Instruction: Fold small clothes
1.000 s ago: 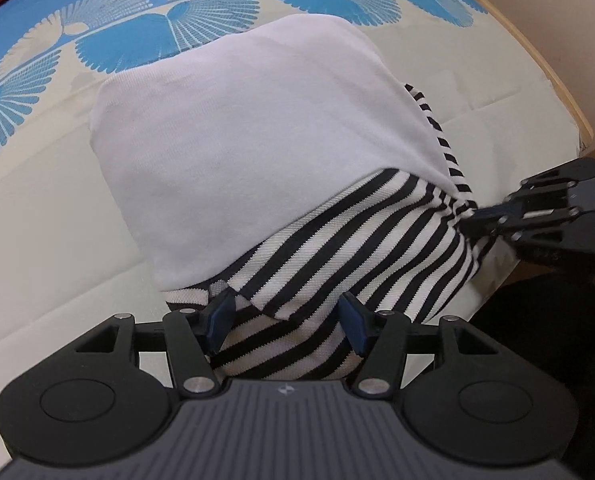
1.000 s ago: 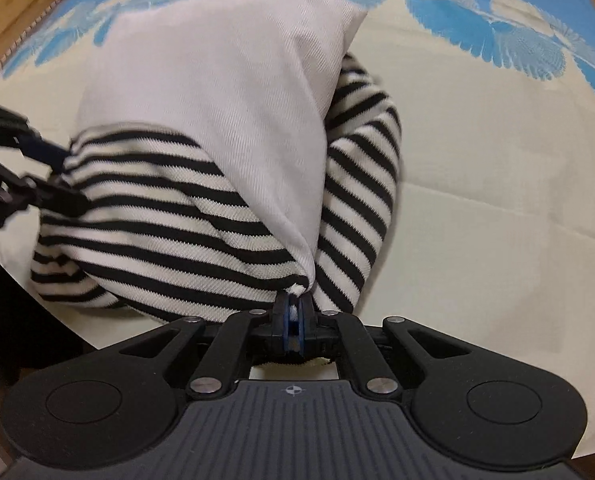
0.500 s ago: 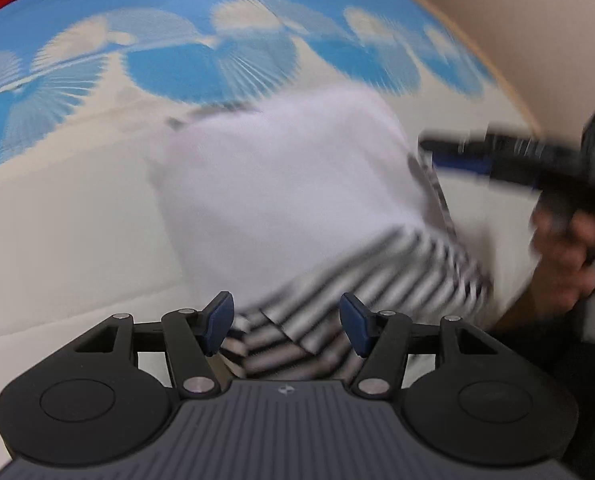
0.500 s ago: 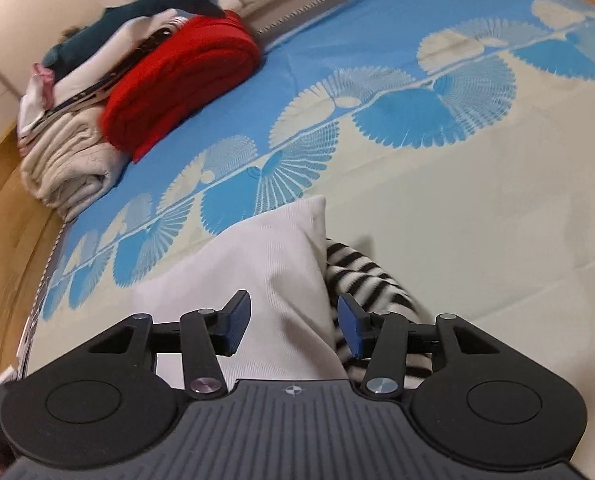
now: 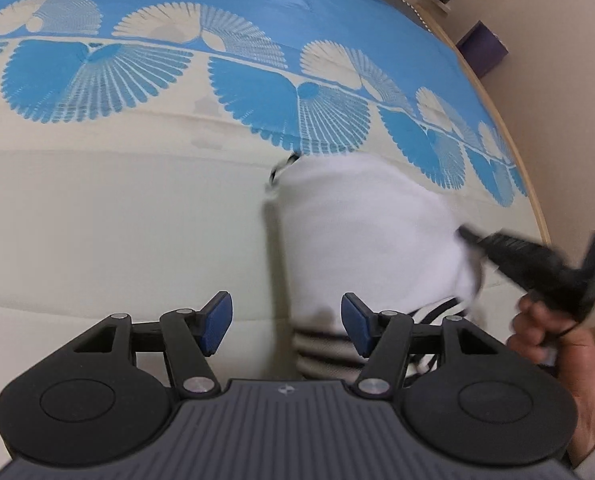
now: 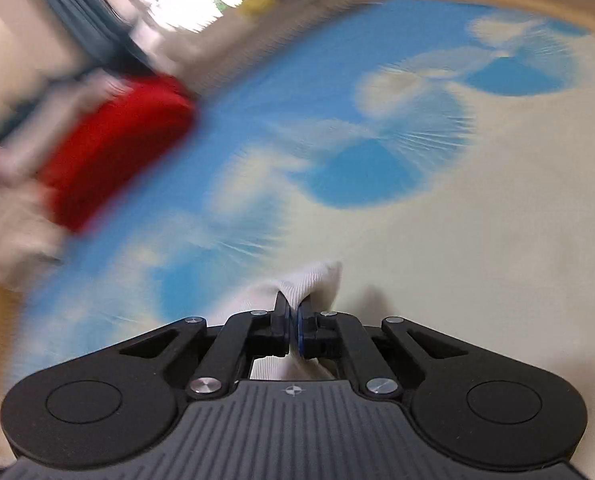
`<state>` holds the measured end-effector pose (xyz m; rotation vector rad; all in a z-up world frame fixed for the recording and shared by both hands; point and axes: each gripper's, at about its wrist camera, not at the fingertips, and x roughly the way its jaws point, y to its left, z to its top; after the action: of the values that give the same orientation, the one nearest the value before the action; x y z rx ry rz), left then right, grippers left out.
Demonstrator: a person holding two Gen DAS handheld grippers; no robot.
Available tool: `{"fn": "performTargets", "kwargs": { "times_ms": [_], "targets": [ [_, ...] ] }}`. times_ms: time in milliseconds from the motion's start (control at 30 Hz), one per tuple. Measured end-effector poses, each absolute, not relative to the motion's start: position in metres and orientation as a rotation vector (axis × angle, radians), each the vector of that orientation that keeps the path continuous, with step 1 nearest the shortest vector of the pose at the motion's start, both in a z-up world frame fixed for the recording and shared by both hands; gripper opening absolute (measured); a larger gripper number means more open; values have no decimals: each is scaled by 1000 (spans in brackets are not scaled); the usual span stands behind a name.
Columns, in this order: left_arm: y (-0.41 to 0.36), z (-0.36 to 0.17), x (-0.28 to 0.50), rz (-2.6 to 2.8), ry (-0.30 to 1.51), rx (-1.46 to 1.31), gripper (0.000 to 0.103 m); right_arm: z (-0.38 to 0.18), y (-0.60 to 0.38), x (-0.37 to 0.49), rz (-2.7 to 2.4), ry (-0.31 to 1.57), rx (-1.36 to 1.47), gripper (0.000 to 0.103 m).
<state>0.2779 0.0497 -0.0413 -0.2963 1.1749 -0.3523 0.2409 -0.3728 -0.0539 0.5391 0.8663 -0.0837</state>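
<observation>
A small garment [image 5: 361,232], white with a black-and-white striped part [image 5: 321,344], lies on the bed. My left gripper [image 5: 285,308] hangs above its left edge. Its jaws are opening; the pads press on nothing, though the garment's edge lies below the gap near the right fingertip. In the left wrist view my right gripper [image 5: 467,236], held by a person's hand [image 5: 549,340], reaches onto the white cloth from the right. Seen in its own blurred view, the right gripper [image 6: 293,312] is shut on a fold of the white cloth [image 6: 313,280].
The bed cover [image 5: 137,200] is cream with blue fan patterns. A red folded blanket [image 6: 109,152] and pale laundry lie at the far side. A wooden bed edge [image 5: 529,184] runs along the right, with a purple box [image 5: 481,46] beyond it.
The left gripper has drawn back to the left off the striped part. The right gripper let go, stood open, and has shut again on the white cloth while rolling.
</observation>
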Motion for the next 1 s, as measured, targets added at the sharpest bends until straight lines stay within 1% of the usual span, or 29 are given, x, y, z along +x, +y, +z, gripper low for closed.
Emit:
{"fn": "performTargets", "kwargs": {
  "times_ms": [33, 67, 133, 200, 233, 267, 300, 367, 400, 433, 467, 500, 567, 633, 667, 733, 767, 800, 833, 867, 900, 933, 967, 1000],
  "targets": [
    [45, -44, 277, -356, 1180, -295, 69, -64, -370, 245, -101, 939, 493, 3],
    [43, -46, 277, -358, 1184, -295, 70, -70, -370, 247, -99, 972, 486, 3],
    [38, -50, 278, -363, 1193, -306, 72, -71, -373, 246, -78, 967, 509, 7],
    [36, -54, 281, -365, 1201, -334, 73, -66, -378, 243, -83, 947, 517, 24],
    [36, -57, 284, -363, 1205, -354, 73, -63, -382, 240, -93, 932, 521, 27],
    [36, -60, 287, -358, 1211, -372, 75, -59, -387, 236, -89, 909, 540, 35],
    [36, -64, 289, -353, 1215, -397, 80, -55, -392, 229, -71, 894, 566, 44],
    [38, -73, 293, -358, 1209, -442, 85, -55, -401, 222, -1, 903, 626, 56],
    [39, -80, 296, -353, 1217, -458, 85, -57, -402, 221, 36, 922, 642, 60],
    [41, -89, 298, -333, 1235, -480, 85, -60, -402, 219, 78, 951, 652, 61],
    [43, -97, 300, -319, 1250, -503, 85, -62, -399, 222, 112, 978, 655, 65],
    [44, -105, 303, -321, 1258, -532, 86, -64, -397, 221, 144, 1003, 647, 70],
    [45, -118, 306, -340, 1260, -581, 87, -70, -388, 220, 193, 1069, 582, 76],
    [42, -129, 308, -369, 1256, -624, 88, -81, -377, 221, 183, 1148, 479, 76],
    [40, -133, 309, -374, 1257, -640, 90, -87, -374, 222, 174, 1174, 446, 75],
    [34, -141, 312, -376, 1252, -661, 92, -92, -374, 225, 176, 1186, 442, 71],
    [29, -144, 314, -377, 1249, -663, 94, -93, -373, 226, 180, 1181, 449, 59],
    [25, -146, 315, -380, 1246, -669, 95, -94, -372, 228, 193, 1180, 474, 38],
    [22, -149, 317, -381, 1242, -675, 95, -94, -372, 229, 209, 1182, 513, 26],
    [20, -151, 318, -375, 1234, -679, 95, -95, -371, 230, 217, 1182, 555, 19],
    [18, -151, 320, -372, 1224, -680, 93, -95, -369, 227, 207, 1174, 556, 14],
    [17, -150, 321, -372, 1207, -669, 89, -94, -367, 227, 200, 1169, 548, 13],
    [16, -147, 322, -374, 1192, -651, 76, -93, -367, 227, 193, 1163, 552, 9],
    [16, -141, 323, -383, 1173, -637, 60, -92, -368, 227, 182, 1153, 562, 7]
  ]
}}
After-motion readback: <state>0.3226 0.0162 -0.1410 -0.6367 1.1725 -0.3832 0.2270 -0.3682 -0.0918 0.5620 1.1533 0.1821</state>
